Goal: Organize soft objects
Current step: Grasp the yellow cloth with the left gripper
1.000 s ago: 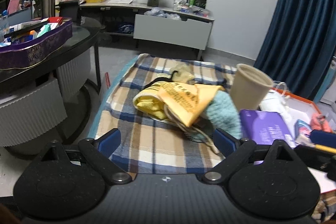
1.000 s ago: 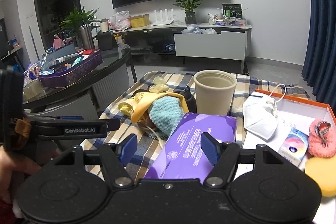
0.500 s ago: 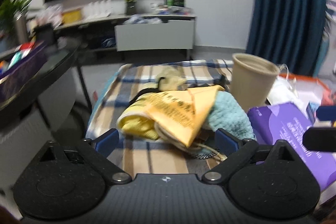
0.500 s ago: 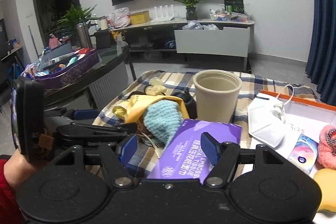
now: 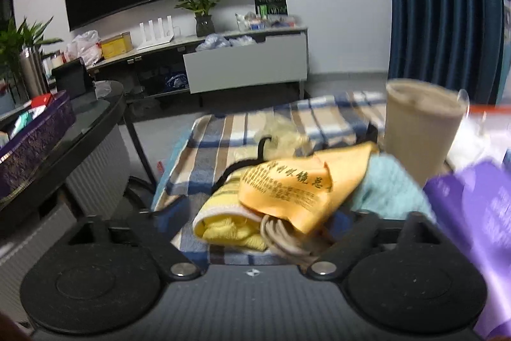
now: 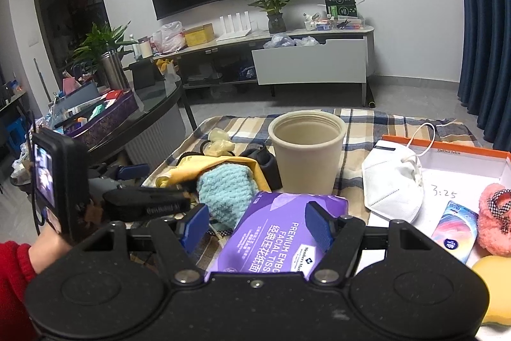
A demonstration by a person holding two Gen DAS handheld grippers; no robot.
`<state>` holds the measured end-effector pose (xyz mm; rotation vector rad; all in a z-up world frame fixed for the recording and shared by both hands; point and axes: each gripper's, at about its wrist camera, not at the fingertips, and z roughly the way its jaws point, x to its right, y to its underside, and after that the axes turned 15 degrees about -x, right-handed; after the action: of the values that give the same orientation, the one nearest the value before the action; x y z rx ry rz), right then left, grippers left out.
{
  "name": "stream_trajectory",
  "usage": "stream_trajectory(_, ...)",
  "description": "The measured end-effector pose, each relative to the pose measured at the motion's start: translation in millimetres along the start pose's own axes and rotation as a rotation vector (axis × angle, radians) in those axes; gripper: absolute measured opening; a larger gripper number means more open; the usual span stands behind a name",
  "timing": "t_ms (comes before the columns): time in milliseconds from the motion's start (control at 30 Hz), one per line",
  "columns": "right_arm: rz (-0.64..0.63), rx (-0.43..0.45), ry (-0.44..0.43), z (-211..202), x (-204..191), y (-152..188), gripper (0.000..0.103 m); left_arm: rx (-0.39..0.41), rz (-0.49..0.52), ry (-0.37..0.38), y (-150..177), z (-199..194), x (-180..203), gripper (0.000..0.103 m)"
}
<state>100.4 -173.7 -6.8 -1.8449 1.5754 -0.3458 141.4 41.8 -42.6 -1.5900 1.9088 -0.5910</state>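
A heap of soft things lies on the plaid blanket: a yellow cloth, an orange printed cloth, a teal knitted piece and a beige cord. My left gripper is low at the heap's near end. Its jaws are closing, with the yellow cloth between them and the pads apart from it. In the right wrist view the left gripper reaches the heap from the left, beside the teal knit. My right gripper stands open over a purple tissue pack.
A beige cup stands upright behind the heap. To the right is an orange-rimmed white box holding a face mask, a pink fluffy item and a yellow sponge. A glass table stands left.
My left gripper has come lower and closer to the heap, has rolled, and its jaws have narrowed around the yellow cloth. The right gripper has edged slightly forward over the tissue pack.
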Motion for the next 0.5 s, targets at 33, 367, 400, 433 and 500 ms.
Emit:
stream_trajectory(33, 0.000, -0.001, 0.000, 1, -1, 0, 0.079, 0.009, -0.017, 0.014, -1, -2, -2, 0.061)
stream_trajectory(367, -0.005, 0.001, 0.017, -2, -5, -2, 0.079, 0.068, -0.137, 0.135, -15, 2, -9, 0.008)
stream_trajectory(400, -0.003, 0.001, 0.018, -2, -6, -2, 0.079, 0.082, -0.140, 0.134, -16, 2, -9, 0.008)
stream_trajectory(433, -0.003, 0.002, 0.018, -2, -6, -1, 0.079, 0.094, -0.149, 0.144, -16, 1, -10, 0.008)
stream_trajectory(500, -0.010, 0.001, 0.018, -3, -6, -2, 0.079, 0.125, -0.172, 0.174, -17, -3, -12, 0.011)
